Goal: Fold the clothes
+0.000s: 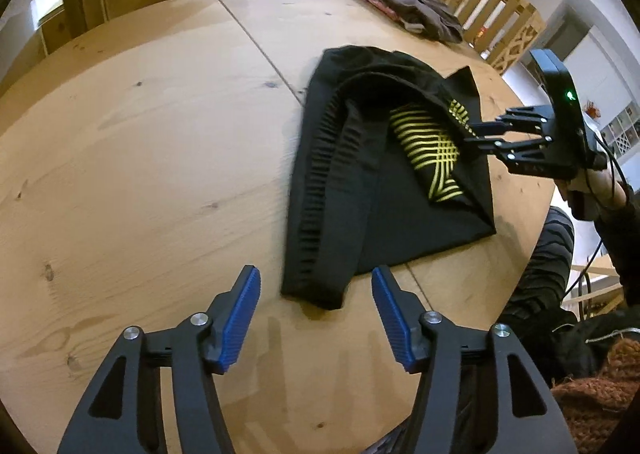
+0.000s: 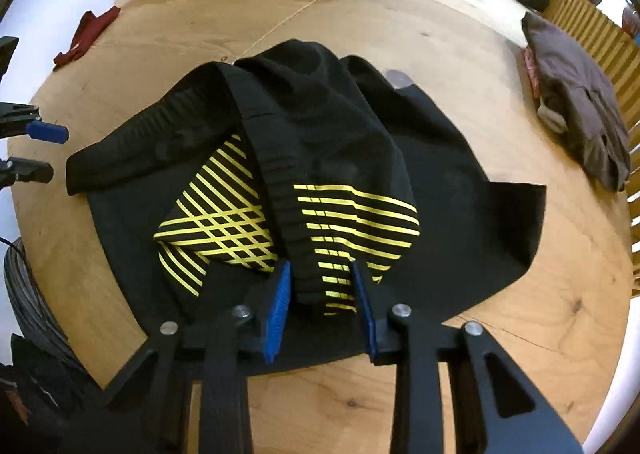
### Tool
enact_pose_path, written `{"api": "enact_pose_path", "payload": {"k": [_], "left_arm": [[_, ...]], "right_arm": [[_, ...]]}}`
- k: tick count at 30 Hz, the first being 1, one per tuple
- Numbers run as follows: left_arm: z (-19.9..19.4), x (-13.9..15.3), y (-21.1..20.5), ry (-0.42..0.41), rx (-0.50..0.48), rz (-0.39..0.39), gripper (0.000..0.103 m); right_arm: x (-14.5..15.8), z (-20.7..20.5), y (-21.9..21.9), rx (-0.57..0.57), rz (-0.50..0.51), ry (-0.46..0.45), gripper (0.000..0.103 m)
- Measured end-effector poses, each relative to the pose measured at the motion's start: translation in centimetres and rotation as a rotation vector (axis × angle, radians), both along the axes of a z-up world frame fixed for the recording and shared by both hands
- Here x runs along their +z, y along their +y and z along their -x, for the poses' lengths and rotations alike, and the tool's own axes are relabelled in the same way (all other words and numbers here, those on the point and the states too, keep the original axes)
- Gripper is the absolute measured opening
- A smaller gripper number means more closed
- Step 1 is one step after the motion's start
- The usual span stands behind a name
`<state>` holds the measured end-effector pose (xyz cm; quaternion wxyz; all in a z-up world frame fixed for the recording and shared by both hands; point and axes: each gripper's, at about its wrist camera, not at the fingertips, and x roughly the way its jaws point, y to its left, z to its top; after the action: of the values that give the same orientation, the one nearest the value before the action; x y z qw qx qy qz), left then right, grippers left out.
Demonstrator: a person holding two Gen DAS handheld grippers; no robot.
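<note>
Nearest, the left gripper (image 1: 316,314) is held spread and empty above the round pale wooden table (image 1: 132,157), just short of a sleeve cuff. The black knit garment with yellow printed stripes (image 2: 320,157) lies rumpled mid-table. A bunched ribbed edge is flanked by the right gripper (image 2: 322,294); whether the pads press is unclear. Soft, light, limp fabric is judged; hems or cuffs suit pinching. Farther off, a folded brown garment (image 2: 576,101) rests.

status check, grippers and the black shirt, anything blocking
Left gripper open, nothing between its pads. Right gripper astride a fold of the black shirt. Brown clothes lie well apart.
</note>
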<state>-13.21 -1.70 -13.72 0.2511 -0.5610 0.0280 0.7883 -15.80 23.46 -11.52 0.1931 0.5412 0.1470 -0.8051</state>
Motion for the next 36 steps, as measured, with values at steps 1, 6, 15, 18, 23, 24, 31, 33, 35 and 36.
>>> {"api": "enact_pose_path", "payload": {"k": [1, 6, 15, 18, 23, 24, 31, 33, 35, 36], "left_arm": [[0.0, -0.2, 0.3, -0.003, 0.001, 0.013, 0.056], [0.0, -1.3, 2.1, 0.019, -0.022, 0.137, 0.056], [-0.2, -2.3, 3.1, 0.007, -0.028, 0.134, 0.027], [-0.5, -1.7, 3.0, 0.021, -0.025, 0.15, 0.027], [-1.4, -0.9, 3.7, 0.053, -0.04, 0.204, 0.028], [-1.5, -0.7, 3.9, 0.061, -0.044, 0.213, 0.028], [-1.8, 2.3, 4.2, 0.129, -0.059, 0.17, 0.027], [-1.3, 3.1, 4.2, 0.143, -0.071, 0.143, 0.025], [-0.7, 3.3, 3.9, 0.145, -0.081, 0.117, 0.024], [-0.4, 3.5, 4.0, 0.143, -0.087, 0.108, 0.024]], "right_arm": [[0.0, 0.0, 0.1, 0.0, 0.004, -0.001, 0.03], [1.2, -1.1, 0.1, 0.014, -0.019, 0.016, 0.037], [1.7, -2.1, 1.0, 0.014, -0.025, 0.044, 0.05], [1.8, -2.6, 0.6, 0.008, -0.015, 0.032, 0.051], [1.6, -2.3, 1.0, -0.006, -0.001, 0.025, 0.051], [1.7, -2.3, 1.0, -0.006, -0.001, 0.028, 0.051], [2.2, -2.9, 1.0, 0.038, -0.014, 0.071, 0.057], [2.4, -3.1, 0.9, 0.05, -0.005, 0.081, 0.057], [2.5, -2.8, 0.4, 0.054, -0.009, 0.097, 0.057], [2.5, -2.7, 0.1, 0.055, -0.012, 0.106, 0.057]]}}
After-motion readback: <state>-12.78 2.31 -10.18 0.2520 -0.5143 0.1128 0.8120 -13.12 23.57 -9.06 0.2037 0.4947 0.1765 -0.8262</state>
